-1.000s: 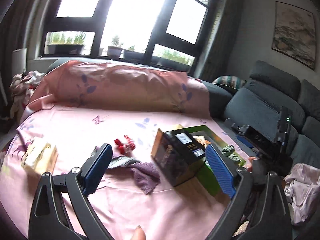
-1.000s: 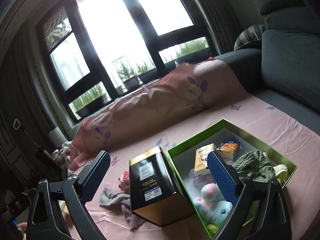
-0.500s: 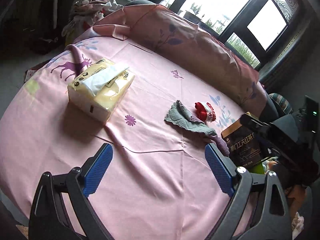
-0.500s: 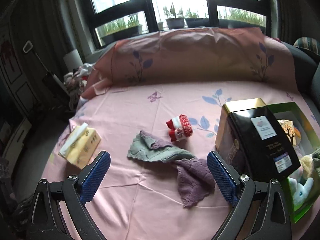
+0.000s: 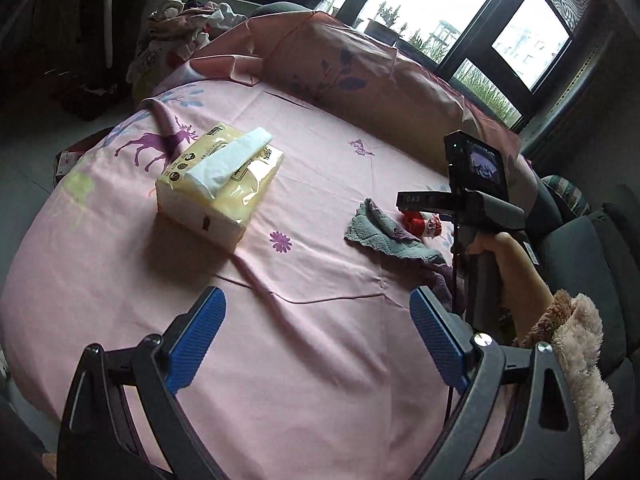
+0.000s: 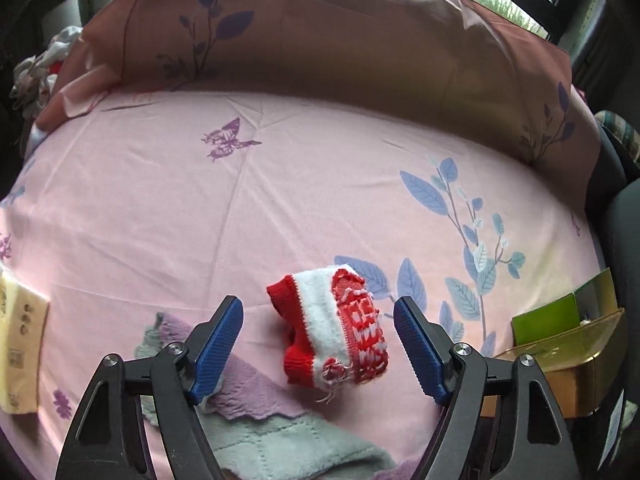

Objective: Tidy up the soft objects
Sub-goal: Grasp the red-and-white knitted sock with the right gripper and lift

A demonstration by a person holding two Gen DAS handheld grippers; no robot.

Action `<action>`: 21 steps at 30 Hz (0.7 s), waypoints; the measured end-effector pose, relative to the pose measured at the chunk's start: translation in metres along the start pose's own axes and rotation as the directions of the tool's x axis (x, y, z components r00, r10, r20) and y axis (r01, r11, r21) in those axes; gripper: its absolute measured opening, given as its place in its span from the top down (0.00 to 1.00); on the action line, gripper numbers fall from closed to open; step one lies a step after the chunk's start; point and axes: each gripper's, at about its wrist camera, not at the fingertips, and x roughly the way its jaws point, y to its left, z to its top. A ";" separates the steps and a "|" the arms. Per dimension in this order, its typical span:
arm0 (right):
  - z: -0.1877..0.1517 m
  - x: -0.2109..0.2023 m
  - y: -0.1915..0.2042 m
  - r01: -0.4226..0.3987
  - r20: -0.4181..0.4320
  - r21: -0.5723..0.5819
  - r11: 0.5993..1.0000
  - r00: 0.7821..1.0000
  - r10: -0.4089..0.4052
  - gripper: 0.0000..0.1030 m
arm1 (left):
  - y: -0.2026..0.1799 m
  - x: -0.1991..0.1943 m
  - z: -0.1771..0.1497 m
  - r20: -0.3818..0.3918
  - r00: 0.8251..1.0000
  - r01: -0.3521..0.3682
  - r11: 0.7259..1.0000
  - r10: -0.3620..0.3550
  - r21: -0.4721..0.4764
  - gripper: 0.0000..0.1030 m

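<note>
- The small red-and-white knitted hat (image 6: 334, 328) lies on the pink printed bedsheet (image 6: 280, 200), its long axis running from its red cuff at upper left to its patterned end at lower right.
- The right gripper (image 6: 318, 344) straddles it, jaws closing, pads not touching the knit.
- A grey-and-purple fleece cloth (image 6: 256, 412) lies just beside it, under the left finger.
- The left gripper (image 5: 318, 344) hangs wide apart over bare sheet, holding nothing.

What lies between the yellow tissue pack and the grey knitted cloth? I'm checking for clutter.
Only bare pink printed sheet lies between yellow tissue pack and grey knitted cloth, in the left wrist view.
</note>
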 end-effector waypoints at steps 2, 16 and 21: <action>-0.003 0.011 -0.003 -0.005 -0.034 0.001 1.000 0.999 0.005 0.46 | -0.002 -0.001 -0.001 0.004 1.000 -0.006 1.000 0.006 0.016 0.10; -0.102 -0.111 -0.031 -0.373 0.110 0.028 0.928 0.923 0.368 0.62 | -0.021 0.016 -0.013 -0.040 0.999 -0.007 0.999 0.008 0.032 0.10; -0.160 -0.109 -0.026 -0.414 0.030 0.021 0.910 0.910 0.414 0.61 | -0.035 0.020 -0.021 -0.053 0.999 0.001 0.998 0.002 0.065 0.10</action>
